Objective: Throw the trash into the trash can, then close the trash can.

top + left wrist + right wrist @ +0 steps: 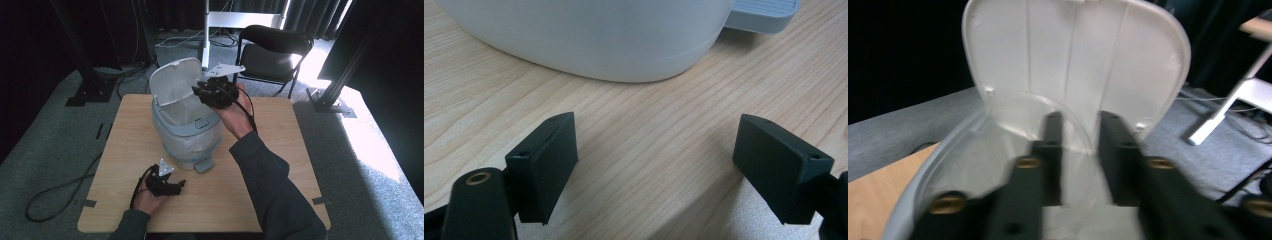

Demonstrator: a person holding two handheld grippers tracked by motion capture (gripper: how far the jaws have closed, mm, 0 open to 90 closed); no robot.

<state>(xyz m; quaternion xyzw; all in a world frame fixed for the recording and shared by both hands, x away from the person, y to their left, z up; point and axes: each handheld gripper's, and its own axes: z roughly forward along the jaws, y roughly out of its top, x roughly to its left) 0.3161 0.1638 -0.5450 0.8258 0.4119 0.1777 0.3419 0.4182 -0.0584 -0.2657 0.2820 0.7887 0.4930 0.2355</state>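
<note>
A pale grey pedal bin [187, 127] stands near the middle of the wooden table [285, 145], its lid [175, 80] swung up and a clear liner inside. My right gripper [209, 92] hovers over the bin's open mouth at its right rim. In the right gripper view my right gripper [1080, 150] has its jaws a little apart with nothing between them, pointing at the raised lid [1073, 55]. My left gripper [176, 186] rests on the table in front of the bin. In its own view my left gripper [656, 150] is wide open and empty, facing the bin's base [599, 40] and pedal [764, 15].
Behind the table are a black chair [275, 50] and a white stand [207, 30]. Cables [55, 195] trail over the grey carpet at the left. Black frame legs [87, 85] stand at both far corners. Bare tabletop lies to the bin's left and right.
</note>
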